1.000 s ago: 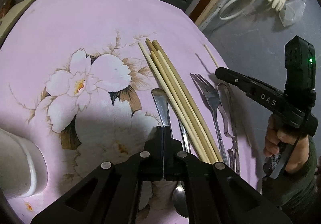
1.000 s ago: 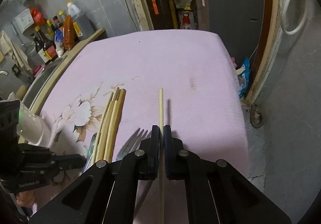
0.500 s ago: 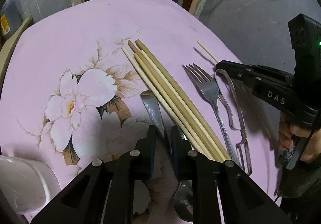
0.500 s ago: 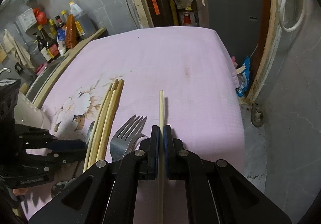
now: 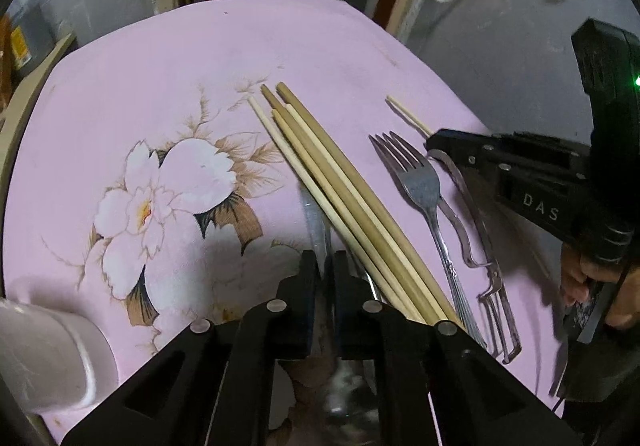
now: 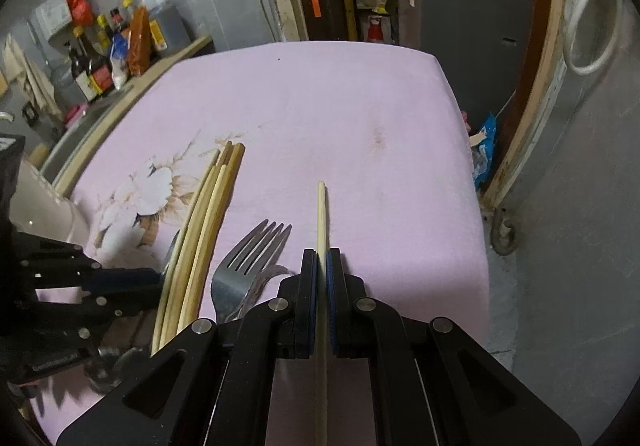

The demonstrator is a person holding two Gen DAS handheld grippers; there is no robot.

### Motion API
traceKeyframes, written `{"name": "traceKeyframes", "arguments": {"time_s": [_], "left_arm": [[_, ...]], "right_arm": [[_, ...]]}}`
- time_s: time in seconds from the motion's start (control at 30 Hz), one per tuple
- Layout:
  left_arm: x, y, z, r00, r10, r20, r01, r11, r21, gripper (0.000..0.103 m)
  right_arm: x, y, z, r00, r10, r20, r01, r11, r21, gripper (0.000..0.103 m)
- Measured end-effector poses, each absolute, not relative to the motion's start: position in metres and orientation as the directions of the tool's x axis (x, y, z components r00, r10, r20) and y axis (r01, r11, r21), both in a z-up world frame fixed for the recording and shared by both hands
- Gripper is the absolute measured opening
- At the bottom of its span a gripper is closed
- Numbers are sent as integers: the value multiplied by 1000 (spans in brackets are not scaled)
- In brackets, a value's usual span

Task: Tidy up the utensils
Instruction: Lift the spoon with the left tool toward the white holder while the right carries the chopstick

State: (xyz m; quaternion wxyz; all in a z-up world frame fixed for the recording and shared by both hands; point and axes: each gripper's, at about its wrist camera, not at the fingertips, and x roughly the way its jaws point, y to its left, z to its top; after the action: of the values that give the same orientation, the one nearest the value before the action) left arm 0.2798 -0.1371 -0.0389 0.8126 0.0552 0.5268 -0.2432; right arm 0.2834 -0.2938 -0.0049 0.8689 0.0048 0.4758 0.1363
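My left gripper (image 5: 323, 266) is shut on the metal spoon (image 5: 316, 226), whose handle points away between the fingers; it looks lifted and blurred, its bowl hidden under the gripper. Several wooden chopsticks (image 5: 340, 190) lie bundled just right of it. A fork (image 5: 420, 186) and a metal peeler (image 5: 472, 234) lie further right. My right gripper (image 6: 321, 258) is shut on a single pale chopstick (image 6: 321, 214) that points forward over the pink cloth. The fork (image 6: 248, 258) and chopstick bundle (image 6: 204, 222) lie to its left.
A white cup (image 5: 44, 358) stands at the near left of the pink flowered tablecloth (image 5: 160, 86). Bottles (image 6: 100, 58) crowd a counter beyond the table's left edge. The table's right edge (image 6: 472, 182) drops to a grey floor.
My left gripper opened around the spoon handle, then closed on it and raised it. The right gripper stays shut on the single chopstick, hardly moved.
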Motion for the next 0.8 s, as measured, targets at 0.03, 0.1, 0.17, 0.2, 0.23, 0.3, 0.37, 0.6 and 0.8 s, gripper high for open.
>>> {"name": "traceKeyframes", "arguments": {"time_s": [0.03,0.1,0.17,0.2,0.23,0.3,0.37,0.6,0.8], "left_arm": [[275,-137,-39,331,-349,-877,448,876,-179,4],[271,-131,-38,334,-369,-867,432,878,-207,4],[266,-122,-36,346,-387,-854,421,878,-227,4],[263,-116,-34,360,-393,-846,414,880,-232,4],[260,-112,-33,373,-398,-839,406,882,-238,4],[255,-103,-30,392,-407,-825,385,887,-255,4],[247,-95,-27,416,-417,-808,359,892,-275,4],[206,-72,-8,602,-387,-699,318,919,-234,0],[185,-72,2,704,-367,-608,321,928,-189,0]], "right_arm": [[282,-295,-4,511,249,-823,-229,962,149,3],[278,-299,-1,523,270,-808,-222,959,176,3],[272,-303,4,549,290,-784,-214,956,203,3],[268,-304,7,564,295,-771,-210,954,212,3],[263,-305,10,581,303,-755,-209,952,221,3],[254,-303,17,606,319,-729,-219,947,233,3],[244,-300,24,635,336,-695,-233,942,243,3],[202,-285,44,744,394,-539,-281,917,282,3],[164,-260,51,811,420,-407,-330,903,274,3]]}}
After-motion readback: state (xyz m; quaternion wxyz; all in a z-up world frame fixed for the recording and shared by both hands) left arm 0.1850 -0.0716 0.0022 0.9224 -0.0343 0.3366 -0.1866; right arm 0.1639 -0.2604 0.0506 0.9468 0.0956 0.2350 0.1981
